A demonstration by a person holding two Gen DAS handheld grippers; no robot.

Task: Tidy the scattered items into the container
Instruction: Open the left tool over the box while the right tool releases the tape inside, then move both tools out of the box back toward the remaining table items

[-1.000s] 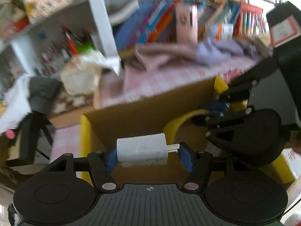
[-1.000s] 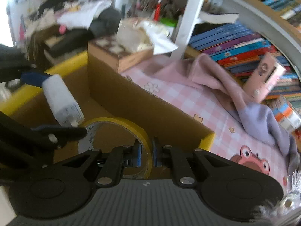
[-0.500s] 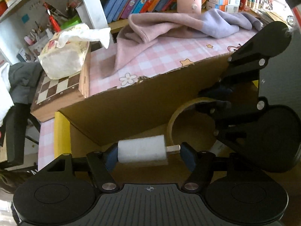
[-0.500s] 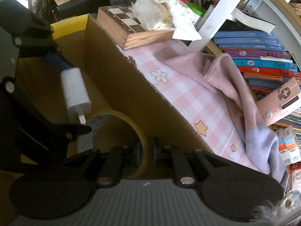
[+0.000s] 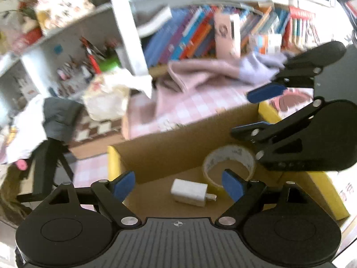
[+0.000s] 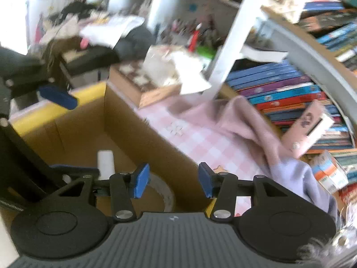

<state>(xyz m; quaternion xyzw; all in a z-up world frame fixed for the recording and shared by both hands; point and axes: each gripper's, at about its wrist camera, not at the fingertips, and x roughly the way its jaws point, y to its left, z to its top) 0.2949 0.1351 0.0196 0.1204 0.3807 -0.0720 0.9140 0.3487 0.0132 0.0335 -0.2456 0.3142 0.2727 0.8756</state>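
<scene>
Your left gripper (image 5: 178,184) hangs over the cardboard box (image 5: 178,140) with its blue pads spread wide and nothing between them. Down on the box floor lies the white charger (image 5: 189,192), flat on its side, prongs pointing toward the roll of tape (image 5: 229,165), which lies just beside it, nearly touching. Your right gripper (image 6: 171,179) is spread apart too and empty, sitting above the box's near corner. The box's back wall stands tall behind both items, and yellow flaps (image 5: 270,111) frame the ends; the floor left of the charger is bare cardboard. In the left view your right gripper (image 5: 258,111) crowds the right side of the box, and its body covers the far edge of the tape. In the right view only the top of the charger (image 6: 106,160) peeks up behind the left finger, and the tape (image 6: 166,194) shows as a pale arc, mostly hidden. Beyond the box, the pink checked cloth (image 6: 200,143) and the bookshelf (image 6: 290,89) smear with blur.
</scene>
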